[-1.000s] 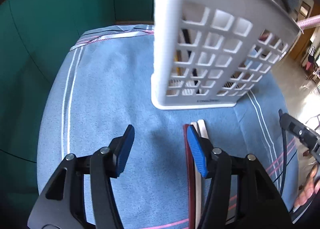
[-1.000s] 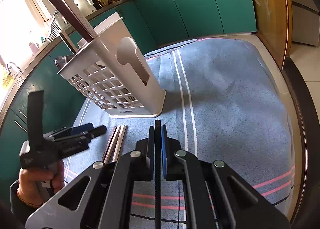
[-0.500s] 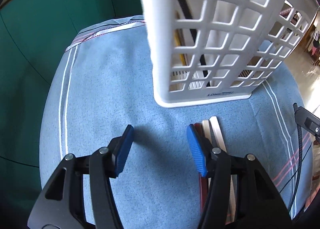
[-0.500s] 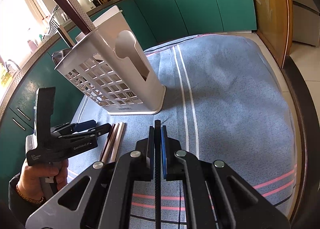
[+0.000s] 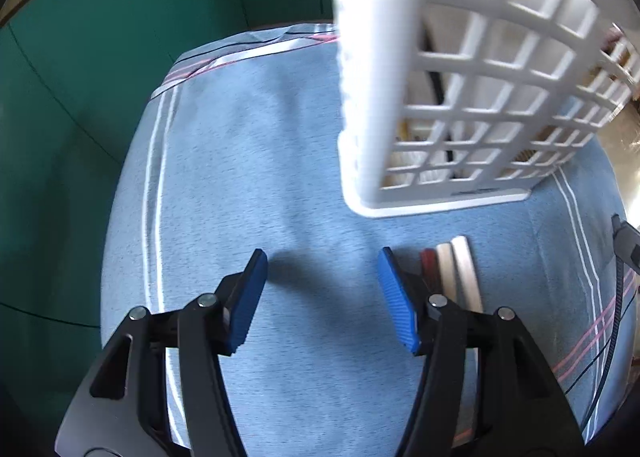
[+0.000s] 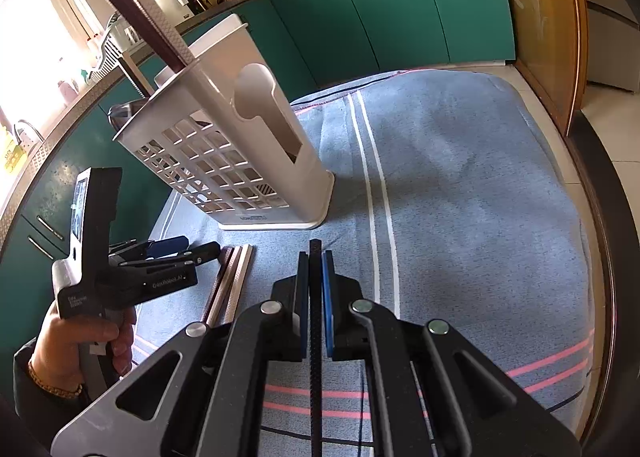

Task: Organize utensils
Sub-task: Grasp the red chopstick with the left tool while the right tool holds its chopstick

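A white lattice utensil basket (image 5: 472, 105) stands on the blue cloth; in the right wrist view (image 6: 240, 161) a dark red stick and other utensils stick out of its top. Three flat sticks (image 5: 452, 273), dark red, cream and pale, lie side by side on the cloth in front of the basket, also in the right wrist view (image 6: 230, 281). My left gripper (image 5: 320, 293) is open and empty, just left of the sticks (image 6: 168, 253). My right gripper (image 6: 315, 269) is shut on a thin black stick (image 6: 315, 337) held above the cloth.
Green cabinets (image 6: 384, 5) surround the cloth-covered table (image 6: 460, 197). A kitchen counter with bottles and a dish rack (image 6: 108, 49) runs behind the basket. The table edge drops to tiled floor at right (image 6: 608, 129).
My left gripper has moved left and closer to the basket, so the sticks now lie to the right of its right finger. My right gripper has stayed shut on the black stick.
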